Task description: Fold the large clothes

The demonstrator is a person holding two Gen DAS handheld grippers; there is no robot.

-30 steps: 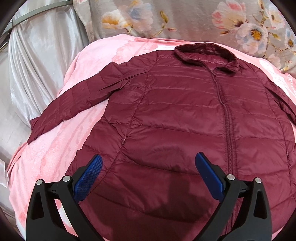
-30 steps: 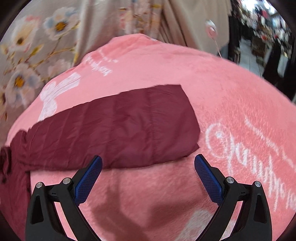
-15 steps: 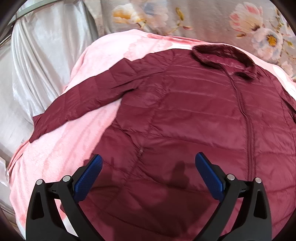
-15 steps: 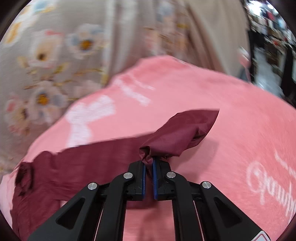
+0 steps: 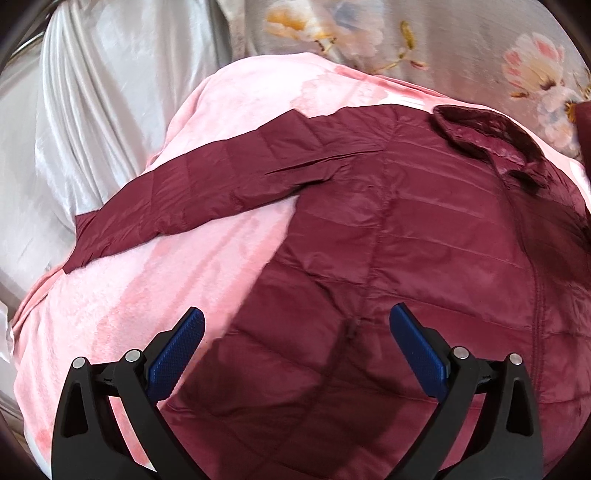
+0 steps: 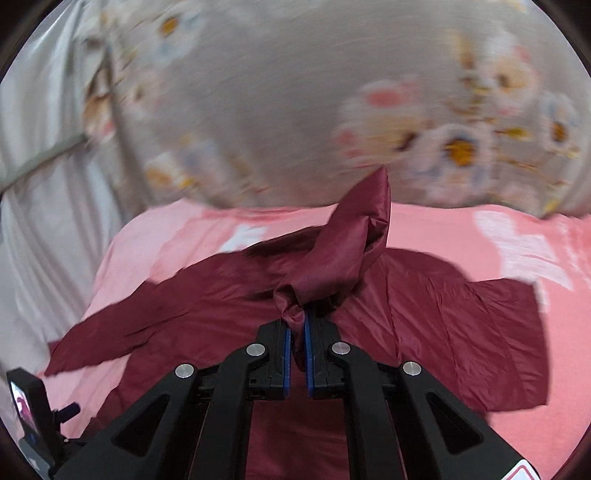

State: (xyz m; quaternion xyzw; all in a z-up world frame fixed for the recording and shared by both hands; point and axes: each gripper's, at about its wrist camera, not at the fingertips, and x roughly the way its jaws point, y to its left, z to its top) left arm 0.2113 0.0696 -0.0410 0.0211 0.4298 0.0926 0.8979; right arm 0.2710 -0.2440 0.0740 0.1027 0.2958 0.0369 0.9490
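On the far left we see pale silvery drapery [image 5: 85,122] hanging beside the pink blanket [image 5: 122,295] that covers the work surface. Spread flat across that blanket lies the maroon quilted jacket [image 5: 424,240], front up, its one sleeve [image 5: 207,199] stretched out to the left edge and its collar [image 5: 484,133] towards the floral cloth [image 5: 388,33] at the back. Our left gripper [image 5: 295,343] hovers above the jacket's lower side hem, its blue-padded jaws spread wide with nothing between them. Moving right, our right gripper [image 6: 297,332] has its jaws pinched nearly together on the jacket's other sleeve cuff [image 6: 343,251], which bunches up above the fingertips and stands lifted clear of the blanket, over the jacket's body. In that view the background is blurred. At the lower left corner of the right wrist view a small dark device with a screen [image 6: 27,406] shows; what it is we cannot tell.
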